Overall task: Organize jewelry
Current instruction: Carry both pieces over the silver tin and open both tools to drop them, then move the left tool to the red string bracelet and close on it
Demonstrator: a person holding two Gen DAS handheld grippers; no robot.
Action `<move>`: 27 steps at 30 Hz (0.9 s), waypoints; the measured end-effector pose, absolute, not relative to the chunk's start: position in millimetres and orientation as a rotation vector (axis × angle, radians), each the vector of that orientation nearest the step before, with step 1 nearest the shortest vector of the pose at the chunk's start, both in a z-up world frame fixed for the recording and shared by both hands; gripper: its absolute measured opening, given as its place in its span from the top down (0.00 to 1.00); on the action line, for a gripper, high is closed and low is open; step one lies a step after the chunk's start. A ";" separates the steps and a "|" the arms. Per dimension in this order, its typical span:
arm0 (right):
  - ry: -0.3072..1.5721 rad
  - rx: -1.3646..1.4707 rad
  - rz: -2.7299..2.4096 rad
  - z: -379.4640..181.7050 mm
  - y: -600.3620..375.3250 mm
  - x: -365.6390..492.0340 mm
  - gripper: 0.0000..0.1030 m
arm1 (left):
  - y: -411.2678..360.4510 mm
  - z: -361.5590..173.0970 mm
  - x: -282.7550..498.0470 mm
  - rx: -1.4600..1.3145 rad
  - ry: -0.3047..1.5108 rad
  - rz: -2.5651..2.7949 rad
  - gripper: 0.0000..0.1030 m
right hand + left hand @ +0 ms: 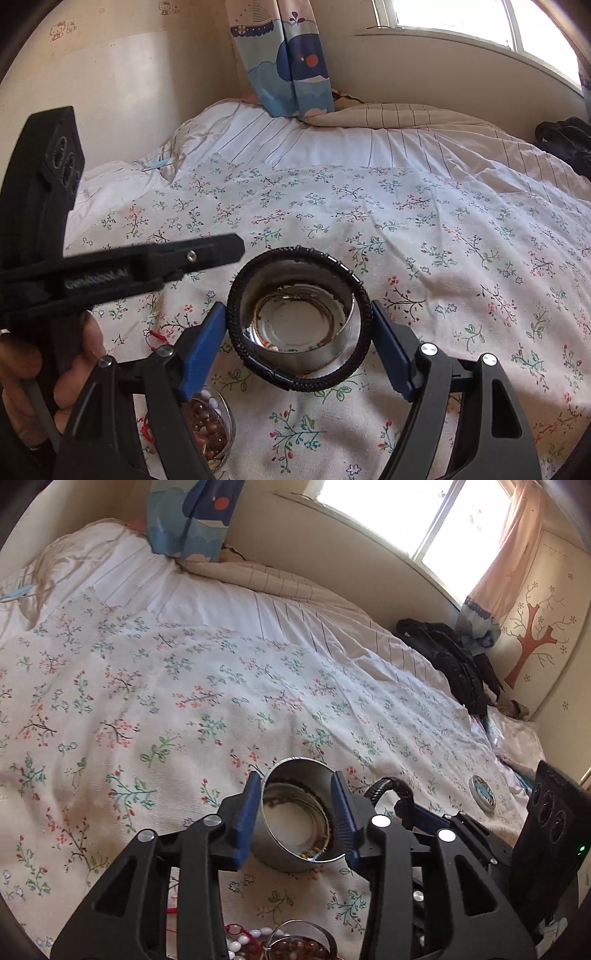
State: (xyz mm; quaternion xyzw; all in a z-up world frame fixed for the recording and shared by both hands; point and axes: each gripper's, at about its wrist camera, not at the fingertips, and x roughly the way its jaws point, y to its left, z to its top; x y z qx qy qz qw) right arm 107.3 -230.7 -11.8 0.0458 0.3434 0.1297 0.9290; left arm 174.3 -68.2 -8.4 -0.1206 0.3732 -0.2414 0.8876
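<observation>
Steadying round metal tin (295,819) with my left gripper (297,816), blue pads pressed on both tin walls, tin resting on floral bedspread (155,686). My right gripper (299,343) holds black braided bracelet (300,320) stretched between its pads, ring hovering over tin mouth. Step in hand, I judge: dropping bracelet in. Next move calls for centring, lowering, letting go. Bowl of beads (208,432) waits just beside; tin lid (481,793) lies apart.

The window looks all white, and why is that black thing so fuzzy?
Left wrist view: sunlight overexposes the window, washing it out. Right wrist view: the left gripper sits close to the lens and looks smeared, while the bracelet and tin stay sharp.
</observation>
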 end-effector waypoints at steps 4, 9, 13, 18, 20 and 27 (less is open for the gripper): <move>0.712 0.070 0.275 -14.4 -222.2 117.0 0.28 | -48.6 4.2 168.6 -0.278 0.710 -0.444 0.54; 0.718 0.059 0.276 -16.5 -215.2 133.1 0.28 | -33.3 5.8 170.1 -0.306 0.704 -0.403 0.51; 0.743 0.053 0.263 -21.9 -208.9 149.6 0.24 | -29.6 6.7 167.6 -0.305 0.698 -0.380 0.44; 0.736 0.069 0.237 -16.2 -212.3 132.4 0.22 | -26.4 6.6 159.4 -0.288 0.700 -0.359 0.41; 0.723 0.100 0.233 -9.6 -217.6 117.4 0.22 | -24.2 7.2 153.4 -0.278 0.699 -0.346 0.41; 0.718 0.101 0.167 -0.6 -225.2 42.0 0.16 | -19.1 1.6 113.9 -0.164 0.718 -0.301 0.34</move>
